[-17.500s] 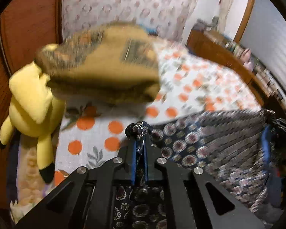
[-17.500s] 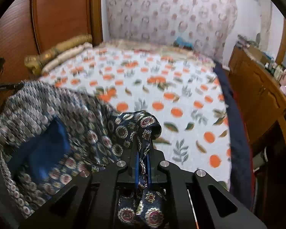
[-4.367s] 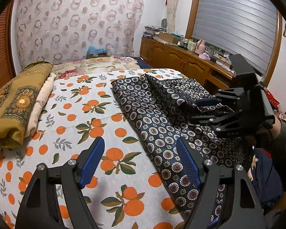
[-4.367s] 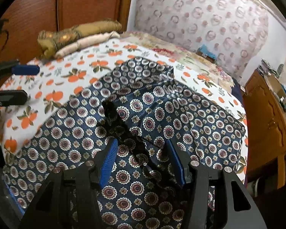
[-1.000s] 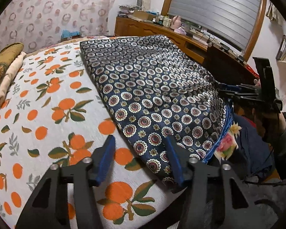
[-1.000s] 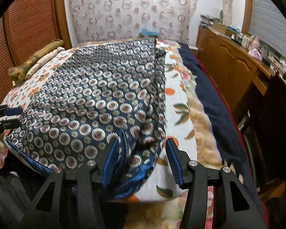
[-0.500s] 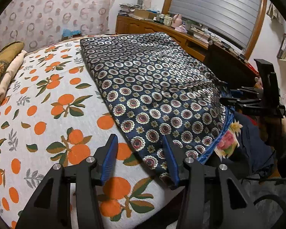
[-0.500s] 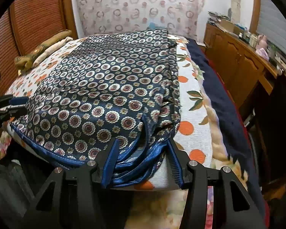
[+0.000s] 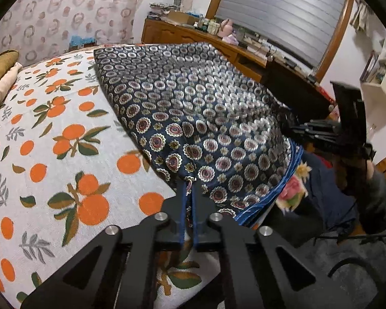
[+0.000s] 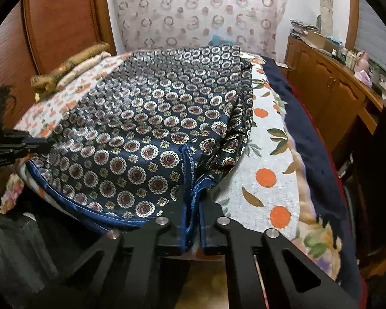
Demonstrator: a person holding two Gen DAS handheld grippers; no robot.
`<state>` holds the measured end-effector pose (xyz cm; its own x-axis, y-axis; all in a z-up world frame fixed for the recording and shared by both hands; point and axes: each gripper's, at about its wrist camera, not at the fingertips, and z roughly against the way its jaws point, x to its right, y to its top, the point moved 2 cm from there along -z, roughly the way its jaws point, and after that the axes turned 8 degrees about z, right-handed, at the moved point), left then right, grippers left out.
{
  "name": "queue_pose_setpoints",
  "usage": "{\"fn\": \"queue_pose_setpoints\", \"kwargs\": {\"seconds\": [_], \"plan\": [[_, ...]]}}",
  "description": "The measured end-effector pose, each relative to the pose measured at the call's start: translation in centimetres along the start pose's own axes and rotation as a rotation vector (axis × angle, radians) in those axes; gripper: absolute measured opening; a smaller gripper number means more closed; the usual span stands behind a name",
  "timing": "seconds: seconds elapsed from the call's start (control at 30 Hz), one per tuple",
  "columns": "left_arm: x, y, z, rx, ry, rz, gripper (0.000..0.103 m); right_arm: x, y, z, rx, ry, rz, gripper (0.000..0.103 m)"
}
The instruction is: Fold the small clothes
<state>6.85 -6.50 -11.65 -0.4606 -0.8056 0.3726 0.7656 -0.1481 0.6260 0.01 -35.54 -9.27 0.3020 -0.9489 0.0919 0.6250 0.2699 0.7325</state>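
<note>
Garment (image 9: 198,118) | satiny medallion print (blue-piped hem) | both tools apparently pinching hem corners

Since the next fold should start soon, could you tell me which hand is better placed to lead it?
Probably neither. Left tongs and right tongs each pinch a near corner of the patterned garment, so both should lift together.

A dark navy garment (image 9: 193,113) printed with rows of round red-and-cream medallions and edged in bright blue lies spread flat across the orange-print bedspread (image 9: 51,134). Its near hem reaches the bedspread's near edge, with the right corner bunched into loose folds (image 10: 234,134).
</note>
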Motion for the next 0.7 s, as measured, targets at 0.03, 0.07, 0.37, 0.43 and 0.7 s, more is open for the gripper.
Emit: {"fn": "queue_pose_setpoints", "kwargs": {"seconds": [0.03,0.07,0.37,0.43,0.7], "plan": [[0.1,0.3,0.3,0.017,-0.006,-0.002,0.004,0.1,0.1,0.2,0.015,0.01,-0.01,0.005],[0.3,0.6,0.7,0.035,-0.01,-0.008,0.004,0.2,0.2,0.6,0.032,0.014,-0.014,0.004],[1.3,7.4,3.0,0.192,0.007,-0.024,0.003,1.6,5.7,4.2,0.248,0.004,-0.005,0.004],[0.8,9.3,3.1,0.229,0.009,-0.011,0.003,2.2,7.7,3.9,0.279,0.008,-0.008,0.004],[-2.4,15.5,1.2,0.28,0.082,0.021,0.003,4.8,14.2,0.2,0.311,0.007,-0.007,0.004]]}}
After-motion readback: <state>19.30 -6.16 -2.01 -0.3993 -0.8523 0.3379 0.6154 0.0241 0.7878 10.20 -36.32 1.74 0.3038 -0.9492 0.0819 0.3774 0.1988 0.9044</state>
